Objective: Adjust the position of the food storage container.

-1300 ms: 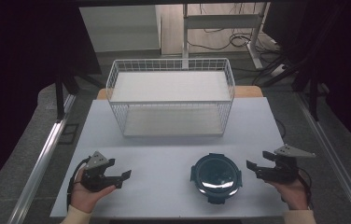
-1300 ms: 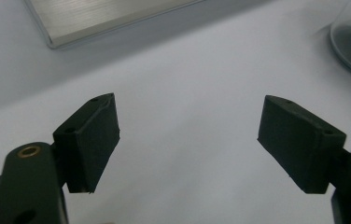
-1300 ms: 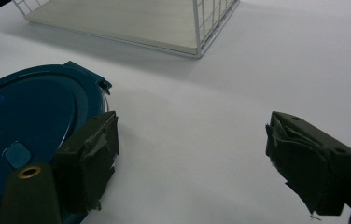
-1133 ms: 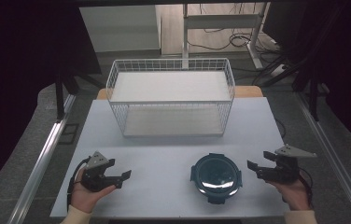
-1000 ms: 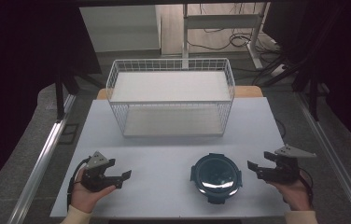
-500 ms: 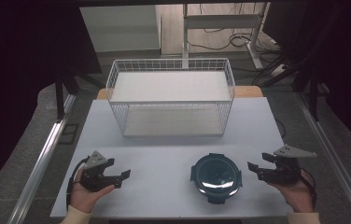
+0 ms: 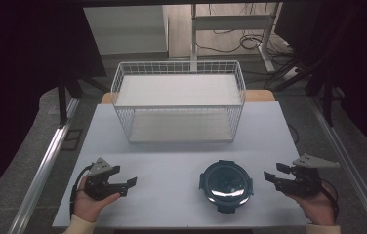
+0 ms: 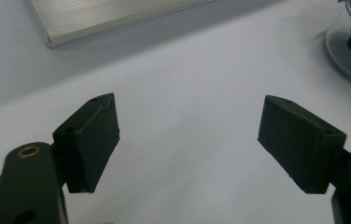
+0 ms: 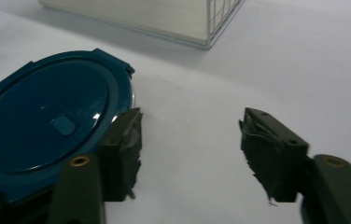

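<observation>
So the round blue-lidded container point(image 7: 226, 181) sits on the white table point(image 7: 172, 165), on the near side of the wire basket point(image 7: 179, 107) and a bit toward the basket's right end. The right gripper point(image 7: 274, 174) is just beside the container on its right, jaws partly apart and they've just been closing in, but there's only bare table between them. In the right gripper view the lid point(image 9: 47, 126) sits off past one jaw, not in the gap. The left gripper point(image 7: 130, 183) is well apart from the container on its other side, jaws wide, holding nothing.

My take: open the right one back up before going in, since that lid is broad. I'd aim for the rim or one of the clip tabs rather than the whole body, squeeze slowly, and use the left as a steadying side so it doesn't skate across the table.
</observation>
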